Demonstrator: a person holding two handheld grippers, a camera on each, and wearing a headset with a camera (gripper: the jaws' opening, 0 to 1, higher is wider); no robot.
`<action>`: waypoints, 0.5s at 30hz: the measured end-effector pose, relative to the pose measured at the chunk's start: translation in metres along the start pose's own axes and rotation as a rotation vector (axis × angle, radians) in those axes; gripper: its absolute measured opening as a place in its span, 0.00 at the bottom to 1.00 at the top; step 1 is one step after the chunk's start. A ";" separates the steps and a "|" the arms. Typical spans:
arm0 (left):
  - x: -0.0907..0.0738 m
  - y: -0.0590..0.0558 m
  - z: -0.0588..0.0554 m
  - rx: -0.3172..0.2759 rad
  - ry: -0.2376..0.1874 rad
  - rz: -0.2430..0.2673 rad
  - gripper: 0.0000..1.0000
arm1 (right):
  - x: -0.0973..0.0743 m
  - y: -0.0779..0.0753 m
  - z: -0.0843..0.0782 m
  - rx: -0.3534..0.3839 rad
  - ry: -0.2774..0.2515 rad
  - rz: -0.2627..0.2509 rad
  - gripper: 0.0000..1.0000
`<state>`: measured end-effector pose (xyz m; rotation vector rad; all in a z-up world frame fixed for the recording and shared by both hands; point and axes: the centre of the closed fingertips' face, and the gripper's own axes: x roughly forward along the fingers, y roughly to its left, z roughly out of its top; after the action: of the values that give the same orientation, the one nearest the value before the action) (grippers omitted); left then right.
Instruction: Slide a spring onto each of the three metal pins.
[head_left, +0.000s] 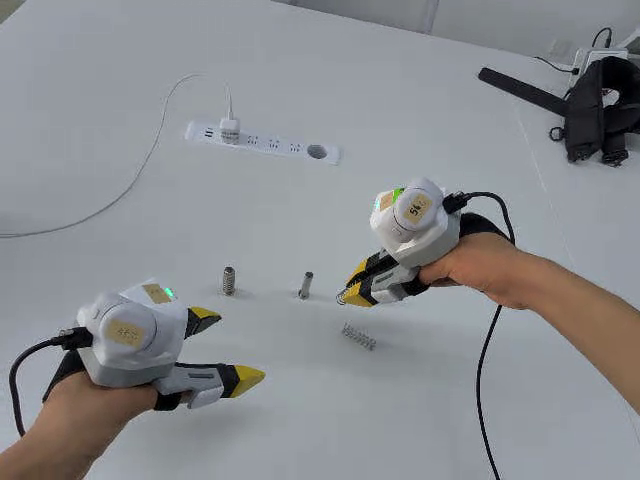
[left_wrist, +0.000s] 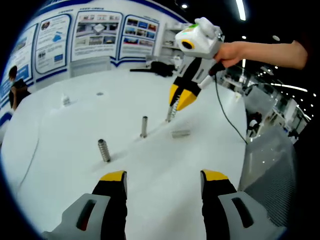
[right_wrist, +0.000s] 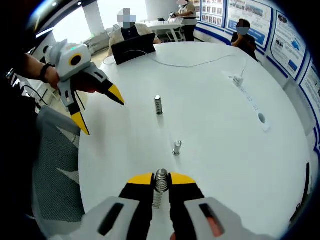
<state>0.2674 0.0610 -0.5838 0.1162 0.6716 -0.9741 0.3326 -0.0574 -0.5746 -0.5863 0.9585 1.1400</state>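
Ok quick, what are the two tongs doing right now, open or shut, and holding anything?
Left tongs: open, holding nothing.
Right tongs: shut on a spring.

Spring seemingly partly hidden between fingers.

No text can be read; the print on the wall posters is too small.
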 end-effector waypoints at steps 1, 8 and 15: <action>0.000 0.000 0.000 -0.001 -0.001 0.002 0.61 | 0.001 0.000 0.001 0.000 0.001 0.003 0.13; -0.002 0.001 -0.003 -0.016 0.000 0.005 0.61 | 0.006 -0.008 0.007 -0.010 0.007 0.007 0.13; -0.004 0.004 -0.002 -0.024 -0.002 0.012 0.62 | 0.007 -0.020 0.017 -0.022 0.008 0.002 0.13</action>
<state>0.2680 0.0667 -0.5844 0.0984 0.6796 -0.9544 0.3577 -0.0475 -0.5736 -0.6081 0.9544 1.1521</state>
